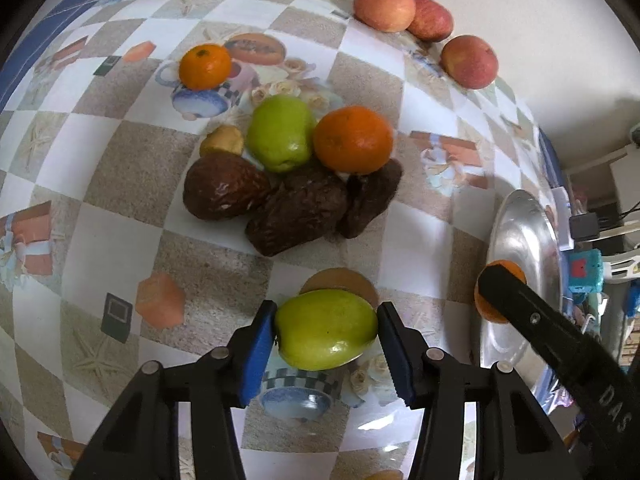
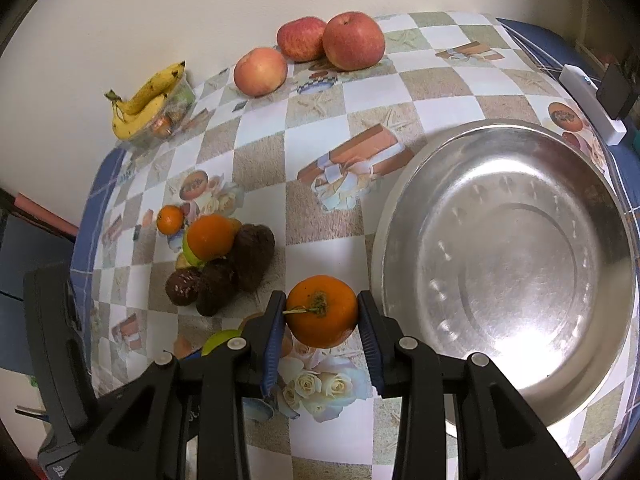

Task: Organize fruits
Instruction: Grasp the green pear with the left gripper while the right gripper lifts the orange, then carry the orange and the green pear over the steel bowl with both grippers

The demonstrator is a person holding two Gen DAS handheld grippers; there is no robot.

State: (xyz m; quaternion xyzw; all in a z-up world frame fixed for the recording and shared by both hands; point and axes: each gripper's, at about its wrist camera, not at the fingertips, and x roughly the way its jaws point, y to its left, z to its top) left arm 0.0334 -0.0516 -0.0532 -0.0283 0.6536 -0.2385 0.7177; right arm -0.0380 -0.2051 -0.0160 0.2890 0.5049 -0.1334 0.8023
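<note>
My left gripper (image 1: 326, 338) is shut on a green apple (image 1: 326, 334), its blue pads pressed on both sides just above the checkered cloth. My right gripper (image 2: 322, 314) is shut on an orange with a short stem (image 2: 322, 312), held beside the rim of a big steel bowl (image 2: 508, 264). That orange (image 1: 490, 300) and bowl (image 1: 516, 240) also show at the right of the left wrist view. A pile lies ahead: a second green apple (image 1: 280, 138), an orange (image 1: 352, 138), three dark brown fruits (image 1: 296, 212) and a small yellowish one (image 1: 222, 140). A smaller orange (image 1: 205, 67) sits apart.
Three red apples (image 2: 332, 44) line the far edge by the wall. A clear tub with bananas (image 2: 148, 100) on it stands at the far left corner. A white device (image 2: 592, 100) lies beyond the bowl. The cloth ends in a blue border (image 2: 96, 208) on the left.
</note>
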